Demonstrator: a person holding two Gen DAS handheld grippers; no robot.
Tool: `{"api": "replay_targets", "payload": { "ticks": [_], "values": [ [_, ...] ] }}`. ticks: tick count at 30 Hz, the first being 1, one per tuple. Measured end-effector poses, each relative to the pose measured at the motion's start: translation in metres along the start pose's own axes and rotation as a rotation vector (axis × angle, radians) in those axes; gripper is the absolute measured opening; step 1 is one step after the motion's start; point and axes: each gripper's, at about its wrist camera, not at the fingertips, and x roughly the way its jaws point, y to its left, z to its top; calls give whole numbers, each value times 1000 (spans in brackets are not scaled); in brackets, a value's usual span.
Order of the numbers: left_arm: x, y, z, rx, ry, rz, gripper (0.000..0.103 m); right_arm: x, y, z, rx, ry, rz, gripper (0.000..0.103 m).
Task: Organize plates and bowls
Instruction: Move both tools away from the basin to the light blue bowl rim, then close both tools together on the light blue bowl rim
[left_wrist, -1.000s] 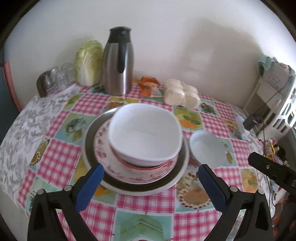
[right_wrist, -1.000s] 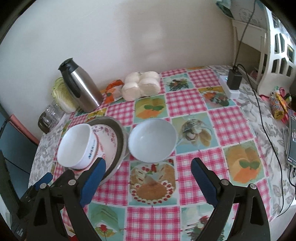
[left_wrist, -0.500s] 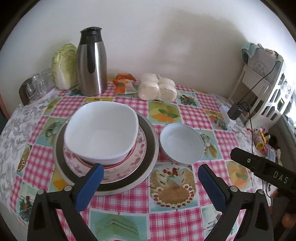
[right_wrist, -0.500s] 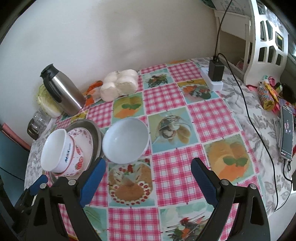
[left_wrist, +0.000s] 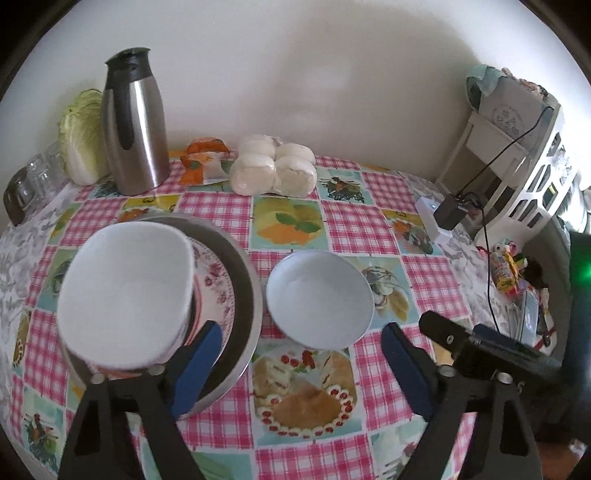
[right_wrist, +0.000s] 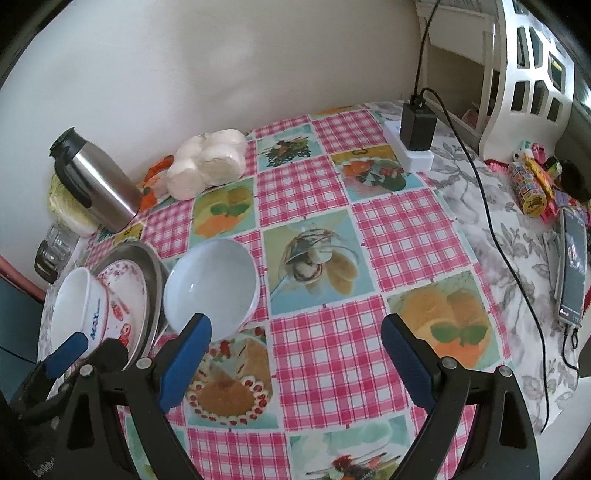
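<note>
Bowls — two (left_wrist: 125, 299) (left_wrist: 319, 299), plates two (left_wrist: 216, 280) (left_wrist: 243, 295) — left tool (left_wrist: 301, 369) narrowing, both (right_wrist: 295, 358) gaping, empty.

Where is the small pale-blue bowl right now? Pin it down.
The pale-blue bowl sits alone on the checked tablecloth, centre of the left wrist view, just right of the stacked metal plate.

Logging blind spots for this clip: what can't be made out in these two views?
- Floral plate, left wrist view: mostly covered by the large white bowl.
- Cabbage: partly behind the steel jug in both views.
- Glasses, right wrist view: at the blurred fisheye edge, count unclear.
- Phone screen: too small to read.
</note>
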Motion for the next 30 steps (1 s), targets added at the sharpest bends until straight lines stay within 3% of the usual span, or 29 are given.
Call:
{"api": "replay_targets", "payload": {
  "ticks": [12,20,24,27,30],
  "values": [
    [36,-12,30,24,28,23,77,36,-8,10,51,57,-2,93],
    [67,-15,42,54,68,57,65,64,7,13,28,109,15,90],
    [80,-13,44,56,95,63,60,79,9,14,34,138,0,67],
    [87,-12,46,54,101,54,60,85,13,15,40,147,7,61],
    [92,-9,47,52,104,49,60,92,19,17,40,156,9,49]
  ]
}}
